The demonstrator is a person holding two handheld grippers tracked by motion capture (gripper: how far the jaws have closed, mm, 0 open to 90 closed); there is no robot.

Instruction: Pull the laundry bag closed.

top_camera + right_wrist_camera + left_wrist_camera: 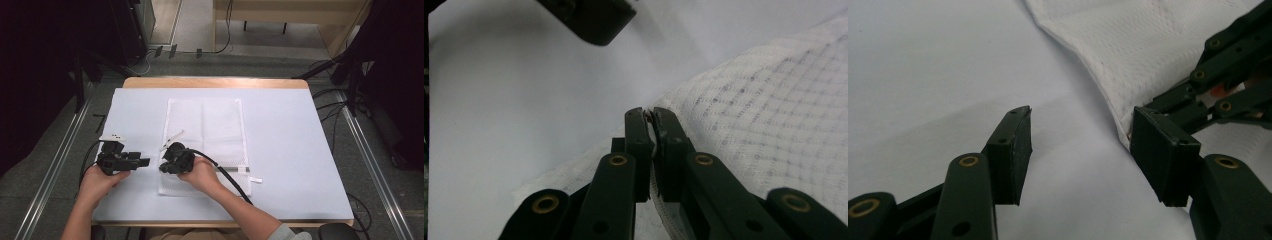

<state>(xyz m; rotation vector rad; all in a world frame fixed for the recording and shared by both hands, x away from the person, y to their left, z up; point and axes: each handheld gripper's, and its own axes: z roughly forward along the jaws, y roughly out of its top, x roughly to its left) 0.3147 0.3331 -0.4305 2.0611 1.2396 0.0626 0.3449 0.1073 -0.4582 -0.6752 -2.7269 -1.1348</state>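
Mesh bag (205,142) lies flat on counter (290,150). Right claw (650,116) pinched shut on bag's left edge; left claw (1080,135) gapes beside same edge, nothing gripped. Step: securing edge. Next likely: left claw closes on fabric.

A white sheet covers the surface (280,150), its pale wooden edge (215,82) peeking out at the far side, grey carpet floor (45,150) all round, metal rails (372,165) running down both flanks, black cables (330,107) snaking by the right, and a light wooden bench (285,10) beyond.
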